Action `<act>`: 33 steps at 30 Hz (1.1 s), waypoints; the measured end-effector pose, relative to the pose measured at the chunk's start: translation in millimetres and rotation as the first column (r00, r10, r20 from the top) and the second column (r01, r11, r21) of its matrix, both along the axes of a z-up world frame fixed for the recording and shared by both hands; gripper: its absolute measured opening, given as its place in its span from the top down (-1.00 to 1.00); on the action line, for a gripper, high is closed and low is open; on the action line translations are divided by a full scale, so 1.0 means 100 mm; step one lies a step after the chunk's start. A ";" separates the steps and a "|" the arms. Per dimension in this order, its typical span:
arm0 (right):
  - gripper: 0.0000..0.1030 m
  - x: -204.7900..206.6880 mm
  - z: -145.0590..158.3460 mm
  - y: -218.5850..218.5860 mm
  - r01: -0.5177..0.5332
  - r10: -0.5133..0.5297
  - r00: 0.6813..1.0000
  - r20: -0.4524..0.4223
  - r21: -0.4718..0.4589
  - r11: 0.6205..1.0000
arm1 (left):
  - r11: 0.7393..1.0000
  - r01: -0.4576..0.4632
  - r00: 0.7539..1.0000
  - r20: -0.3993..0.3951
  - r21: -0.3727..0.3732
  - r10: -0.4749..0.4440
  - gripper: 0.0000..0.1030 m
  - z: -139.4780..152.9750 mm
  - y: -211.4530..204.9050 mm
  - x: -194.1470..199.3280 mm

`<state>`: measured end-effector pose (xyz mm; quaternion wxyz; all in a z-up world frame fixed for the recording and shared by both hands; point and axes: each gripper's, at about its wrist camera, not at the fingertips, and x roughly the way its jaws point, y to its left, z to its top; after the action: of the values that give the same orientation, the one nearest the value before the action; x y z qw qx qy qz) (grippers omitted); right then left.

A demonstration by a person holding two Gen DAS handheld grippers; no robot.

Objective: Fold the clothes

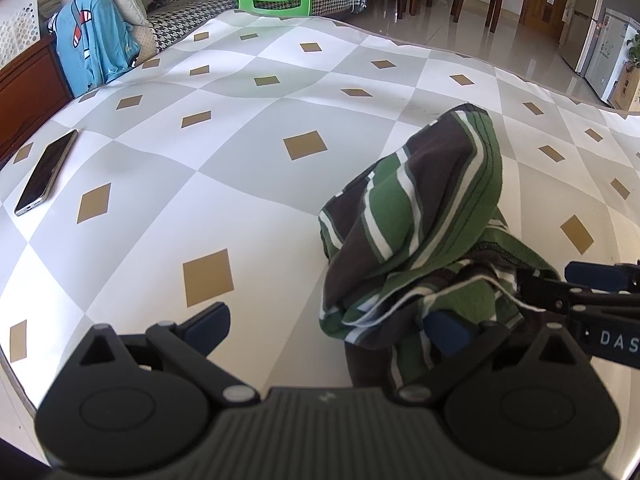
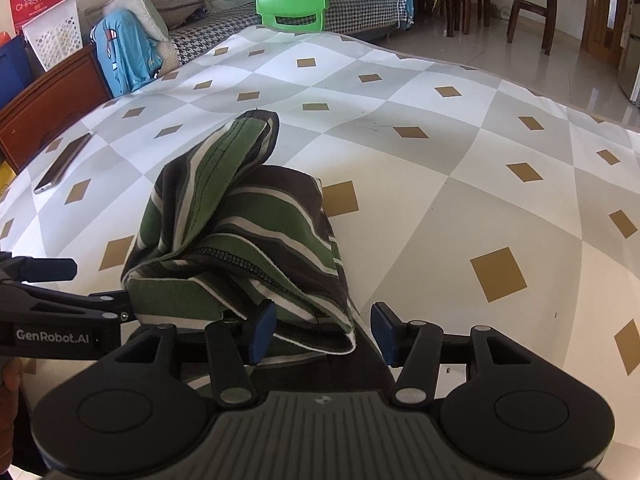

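Right wrist view: striped garment [image 2: 240,232] bunched between spread right tongs [image 2: 322,332], left tongs [image 1: 332,328] also spread.

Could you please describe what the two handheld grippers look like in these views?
Both the left gripper and the right gripper are matte black, with ribbed grey bases, round side housings, silver pivot pins and dark blue pads. White "GenRobot.AI" lettering marks the left one's side.
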<state>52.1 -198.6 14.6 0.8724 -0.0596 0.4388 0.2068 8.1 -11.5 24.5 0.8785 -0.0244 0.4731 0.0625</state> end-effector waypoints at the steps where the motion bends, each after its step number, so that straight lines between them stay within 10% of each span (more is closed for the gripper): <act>1: -0.01 0.00 -0.01 0.01 -0.004 0.004 1.000 0.001 -0.005 1.000 | 1.000 0.001 1.000 -0.001 0.000 -0.001 -1.00 0.00 0.00 0.00; 24: -0.01 0.10 -0.10 0.19 -0.028 0.028 0.999 0.016 -0.042 0.999 | 1.000 0.010 1.000 -0.014 -0.011 -0.010 -1.00 -0.04 0.01 0.02; 33: 0.88 0.14 -0.15 0.17 -0.003 0.003 0.999 0.039 -0.005 1.000 | 1.000 0.015 1.000 0.001 0.000 -0.015 -1.00 0.01 -0.01 0.00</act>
<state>66.4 -182.0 -0.3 0.8803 -0.0665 0.4223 0.2058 7.8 -12.2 25.9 0.8792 -0.0211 0.4727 0.0560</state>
